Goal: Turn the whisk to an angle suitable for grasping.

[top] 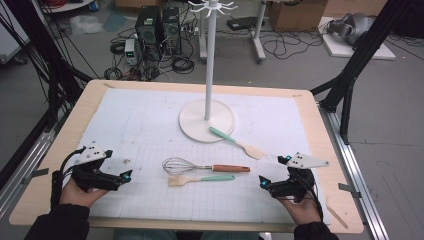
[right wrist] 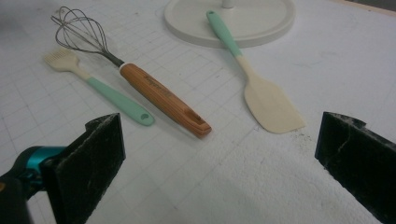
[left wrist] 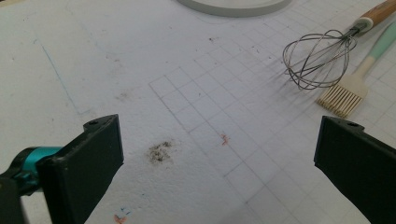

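Observation:
A wire whisk (top: 200,166) with a wooden handle lies mid-table, and a mint-handled pastry brush (top: 200,179) lies just in front of it. A mint-handled spatula (top: 237,142) rests with its handle end on the round base of a white hanging stand (top: 207,120). My left gripper (top: 127,176) sits low at the table's left, open and empty, its jaws wide apart over bare mat in the left gripper view (left wrist: 219,154). My right gripper (top: 262,183) rests at the right, open and empty, facing the whisk (right wrist: 135,81), brush (right wrist: 100,88) and spatula (right wrist: 261,93).
A white gridded mat (top: 150,125) covers the wooden table (top: 65,150). The stand's pole rises at the middle back, with hooks at its top (top: 212,7). Computers, cables and boxes lie on the floor beyond the table. Black frame posts flank both sides.

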`<action>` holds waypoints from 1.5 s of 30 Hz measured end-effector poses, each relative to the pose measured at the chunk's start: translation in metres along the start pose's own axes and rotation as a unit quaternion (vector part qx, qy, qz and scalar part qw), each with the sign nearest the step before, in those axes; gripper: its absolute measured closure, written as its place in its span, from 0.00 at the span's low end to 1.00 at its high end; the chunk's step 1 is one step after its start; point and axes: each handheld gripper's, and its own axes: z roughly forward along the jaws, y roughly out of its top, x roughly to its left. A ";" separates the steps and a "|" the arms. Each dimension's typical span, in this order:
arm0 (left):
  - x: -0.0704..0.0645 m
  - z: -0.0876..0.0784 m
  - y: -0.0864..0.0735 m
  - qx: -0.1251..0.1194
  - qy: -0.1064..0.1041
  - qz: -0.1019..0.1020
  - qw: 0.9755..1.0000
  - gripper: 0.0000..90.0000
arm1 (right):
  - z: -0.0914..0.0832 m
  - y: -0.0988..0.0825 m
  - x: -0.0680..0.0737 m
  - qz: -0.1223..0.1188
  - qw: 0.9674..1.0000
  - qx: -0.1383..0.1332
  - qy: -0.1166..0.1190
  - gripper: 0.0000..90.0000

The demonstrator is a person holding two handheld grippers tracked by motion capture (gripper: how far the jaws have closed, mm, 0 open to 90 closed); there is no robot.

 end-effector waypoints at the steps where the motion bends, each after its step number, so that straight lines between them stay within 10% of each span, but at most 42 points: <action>1: 0.000 0.000 0.000 0.000 0.001 0.000 1.000 0.02 | 0.000 0.000 0.000 0.001 1.000 0.000 0.000 0.00; 45: -0.005 -0.001 0.001 -0.002 -0.010 0.007 1.000 0.02 | 0.002 0.004 0.000 -0.001 1.000 0.001 0.015 0.00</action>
